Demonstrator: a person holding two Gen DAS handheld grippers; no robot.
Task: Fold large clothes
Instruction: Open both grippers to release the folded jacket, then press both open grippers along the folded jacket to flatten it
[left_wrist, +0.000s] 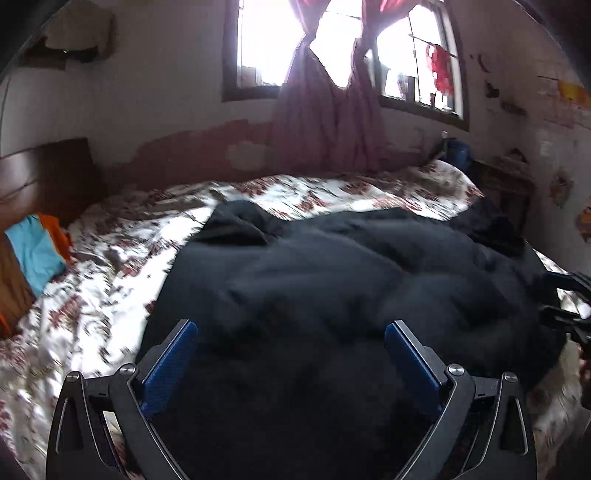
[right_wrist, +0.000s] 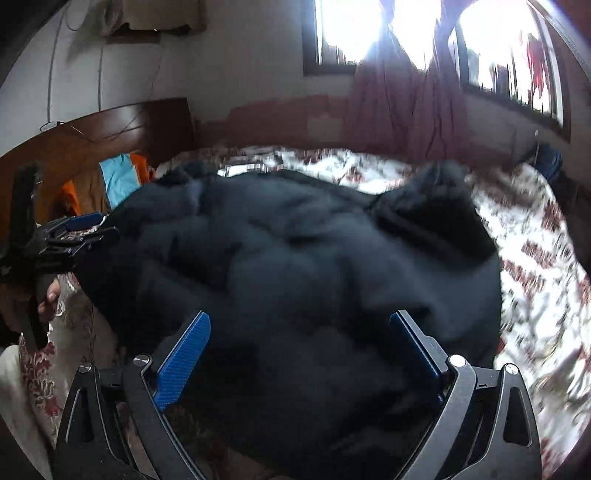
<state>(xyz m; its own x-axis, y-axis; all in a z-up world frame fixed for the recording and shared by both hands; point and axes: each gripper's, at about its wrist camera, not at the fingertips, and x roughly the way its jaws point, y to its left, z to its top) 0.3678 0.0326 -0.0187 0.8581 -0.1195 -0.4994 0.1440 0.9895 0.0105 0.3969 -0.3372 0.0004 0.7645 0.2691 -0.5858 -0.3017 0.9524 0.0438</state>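
- Left wrist view: your left hand-held gripper stands wide open over the near edge of the black padded jacket, with nothing pinched between its blue pads. The jacket lies spread across the floral bedspread, bulging and unevenly flattened. Your right hand-held gripper shows at the right margin, beside the jacket's right edge.
- Right wrist view: your right hand-held gripper is likewise spread wide and empty above the jacket's near portion. A raised lump of cloth sits toward the far right, possibly a sleeve or hood; blur prevents certainty. Your left hand-held gripper appears at the left edge, just beside the jacket.
- Step in hand: judged from both views, you are between grasps, the garment laid out but not yet a neat fold.
- Next move: it calls for choosing an edge or sleeve on each side, lowering the pads onto it, and closing on cloth thick enough to hold.
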